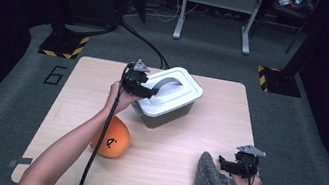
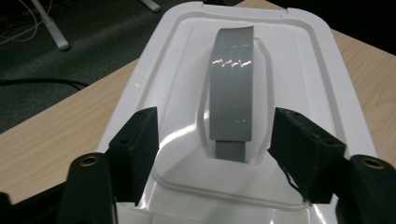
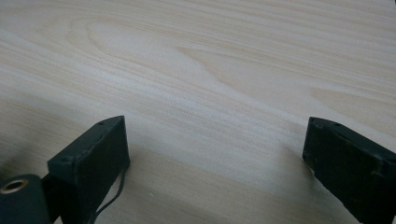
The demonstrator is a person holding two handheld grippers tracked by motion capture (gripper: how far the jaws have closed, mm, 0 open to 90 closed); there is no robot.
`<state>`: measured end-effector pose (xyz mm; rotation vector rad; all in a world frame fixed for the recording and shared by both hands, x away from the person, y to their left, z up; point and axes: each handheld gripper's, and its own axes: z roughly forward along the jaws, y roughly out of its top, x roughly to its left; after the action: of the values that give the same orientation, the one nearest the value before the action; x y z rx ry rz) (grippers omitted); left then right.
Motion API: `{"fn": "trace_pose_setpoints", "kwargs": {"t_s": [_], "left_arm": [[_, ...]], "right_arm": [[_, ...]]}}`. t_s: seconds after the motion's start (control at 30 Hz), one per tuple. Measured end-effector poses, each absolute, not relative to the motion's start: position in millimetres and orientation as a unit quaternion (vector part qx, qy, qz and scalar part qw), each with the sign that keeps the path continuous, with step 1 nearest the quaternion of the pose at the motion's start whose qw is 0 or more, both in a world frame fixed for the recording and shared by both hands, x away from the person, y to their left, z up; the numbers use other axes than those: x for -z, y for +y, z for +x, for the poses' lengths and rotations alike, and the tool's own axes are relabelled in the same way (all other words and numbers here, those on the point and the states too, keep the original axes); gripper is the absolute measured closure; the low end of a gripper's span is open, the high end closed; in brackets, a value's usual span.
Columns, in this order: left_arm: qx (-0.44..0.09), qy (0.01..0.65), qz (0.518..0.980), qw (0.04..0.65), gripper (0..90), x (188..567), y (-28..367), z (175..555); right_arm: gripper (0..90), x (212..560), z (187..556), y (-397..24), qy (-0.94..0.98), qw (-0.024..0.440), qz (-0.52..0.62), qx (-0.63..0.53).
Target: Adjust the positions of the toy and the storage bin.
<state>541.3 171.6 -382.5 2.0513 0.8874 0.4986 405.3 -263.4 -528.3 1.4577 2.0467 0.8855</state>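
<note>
Left gripper (image 2: 215,154) sits right at the near end of the white lid (image 2: 299,60) on the grey storage box (image 1: 168,116), jaws apart, one on either side of the lid's grey handle (image 2: 231,93), and the pads press on nothing. Just behind that hand, the orange ball (image 1: 113,137) rests on the worktop (image 1: 194,143). Over at the near edge, the right gripper (image 1: 222,164) stands open too, bare wood between its jaws, with the grey cloth (image 1: 211,181) lying directly beside it.
</note>
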Motion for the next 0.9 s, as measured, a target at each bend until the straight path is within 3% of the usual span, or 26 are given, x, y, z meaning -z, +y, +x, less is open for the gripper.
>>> {"fn": "trace_pose_setpoints", "kwargs": {"t_s": [0.13, 0.47, 0.63, 0.9], "left_arm": [[-0.205, 0.363, 0.809, 0.414, 25.0, 382, 188, 546], [-0.207, 0.395, 0.801, 0.399, 25.7, 394, 219, 561], [-0.201, 0.404, 0.800, 0.395, 31.2, 401, 224, 565], [-0.180, 0.398, 0.798, 0.415, 47.6, 405, 219, 563]], "right_arm": [[6.1, 528, 405, -263, 0.746, 0.236, 0.532, -0.323], [6.1, 528, 405, -264, 0.747, 0.236, 0.532, -0.323], [6.1, 528, 405, -263, 0.747, 0.236, 0.531, -0.323], [6.1, 528, 405, -263, 0.747, 0.237, 0.531, -0.322]]}}
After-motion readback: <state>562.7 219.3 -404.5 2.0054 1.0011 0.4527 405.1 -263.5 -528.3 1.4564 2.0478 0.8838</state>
